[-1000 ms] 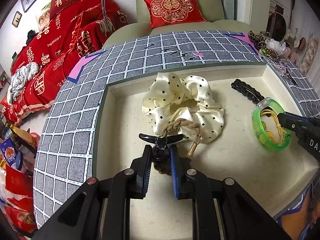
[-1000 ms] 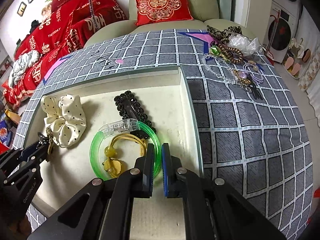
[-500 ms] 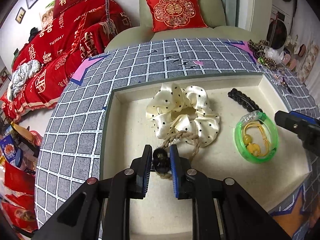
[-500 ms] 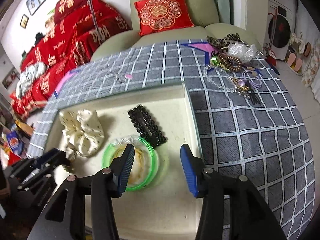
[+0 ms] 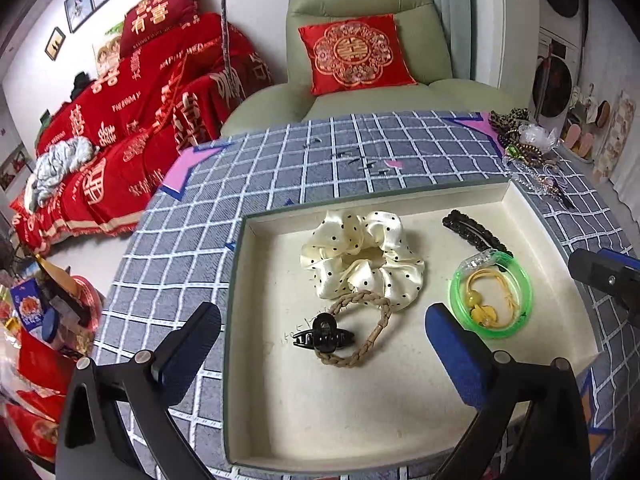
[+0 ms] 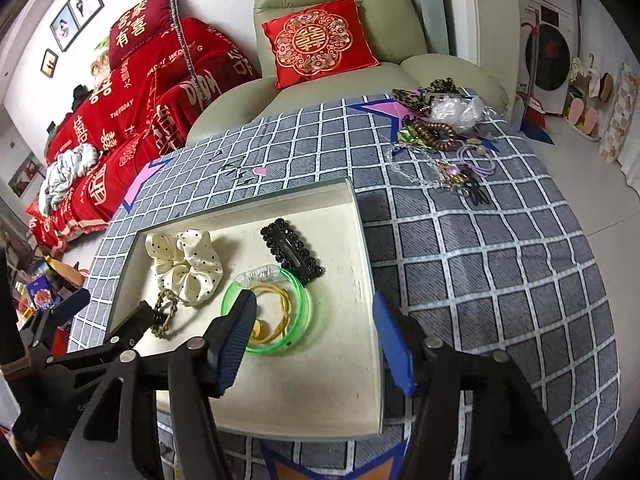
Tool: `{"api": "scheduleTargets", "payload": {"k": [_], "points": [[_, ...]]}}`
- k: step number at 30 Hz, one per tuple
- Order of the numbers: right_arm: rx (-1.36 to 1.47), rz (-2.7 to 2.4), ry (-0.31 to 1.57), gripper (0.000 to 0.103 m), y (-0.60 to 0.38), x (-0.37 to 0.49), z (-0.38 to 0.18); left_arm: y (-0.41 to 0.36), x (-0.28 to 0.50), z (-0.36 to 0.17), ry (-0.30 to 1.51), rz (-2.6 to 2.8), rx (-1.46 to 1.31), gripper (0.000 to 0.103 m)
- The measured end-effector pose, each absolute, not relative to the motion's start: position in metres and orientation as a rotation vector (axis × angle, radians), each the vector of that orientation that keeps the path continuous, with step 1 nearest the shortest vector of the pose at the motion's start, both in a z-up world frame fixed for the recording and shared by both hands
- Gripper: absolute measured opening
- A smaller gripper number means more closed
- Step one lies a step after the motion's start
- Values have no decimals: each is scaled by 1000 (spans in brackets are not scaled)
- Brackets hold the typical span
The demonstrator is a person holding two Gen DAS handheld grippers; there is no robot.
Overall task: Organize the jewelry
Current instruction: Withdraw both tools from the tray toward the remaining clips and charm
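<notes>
A cream tray [image 5: 280, 420] [image 6: 344, 408] sits on the checked tablecloth. In it lie a dotted cream scrunchie [image 5: 362, 258] [image 6: 186, 266], a braided tan hair tie [image 5: 360, 332], a small black claw clip [image 5: 322, 336], a black beaded barrette [image 5: 476, 234] [image 6: 292, 252] and a green bangle [image 5: 492, 294] [image 6: 268, 312] with a yellow hair tie inside. My left gripper [image 5: 320, 344] is open and empty above the claw clip. My right gripper [image 6: 316, 328] is open and empty above the tray's right side. A pile of loose jewelry [image 6: 444, 140] [image 5: 528, 148] lies at the table's far right corner.
A green armchair with a red cushion [image 6: 316, 42] stands behind the table. A red-covered sofa [image 5: 120, 120] is at the left. Boxes and red bags [image 5: 36, 320] sit on the floor at the left. The left gripper shows in the right wrist view [image 6: 80, 320].
My left gripper opened, let go of the black claw clip in the tray and pulled back and up. My right gripper opened off the green bangle and rose.
</notes>
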State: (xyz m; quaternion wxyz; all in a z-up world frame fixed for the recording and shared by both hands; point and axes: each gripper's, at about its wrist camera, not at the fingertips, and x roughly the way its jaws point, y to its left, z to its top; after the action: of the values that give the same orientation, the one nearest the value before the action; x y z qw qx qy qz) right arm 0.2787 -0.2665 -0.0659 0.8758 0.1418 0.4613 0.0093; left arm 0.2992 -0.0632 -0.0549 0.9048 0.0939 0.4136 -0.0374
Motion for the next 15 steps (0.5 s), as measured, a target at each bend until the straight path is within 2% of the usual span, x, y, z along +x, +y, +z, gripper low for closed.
{"api": "scheduleTargets", "payload": {"k": [3,4,11,13,15], "points": [[317,34,960,75,-269,268,-62,-62,288,-49,856,-93,190,103],[319,37,961,85,-270,265,-61,-60,282,-47,858,-101,185,103],[336,84,952,85,-263,230,-52,-53,241,-39,867,-143,157,103],[342,96,952,93,-260,221,-50,-51,231,-39,871,-147,157,103],[349,104,945,93,-258,212,-47,-48,221,-38,872,-150,156,103]]}}
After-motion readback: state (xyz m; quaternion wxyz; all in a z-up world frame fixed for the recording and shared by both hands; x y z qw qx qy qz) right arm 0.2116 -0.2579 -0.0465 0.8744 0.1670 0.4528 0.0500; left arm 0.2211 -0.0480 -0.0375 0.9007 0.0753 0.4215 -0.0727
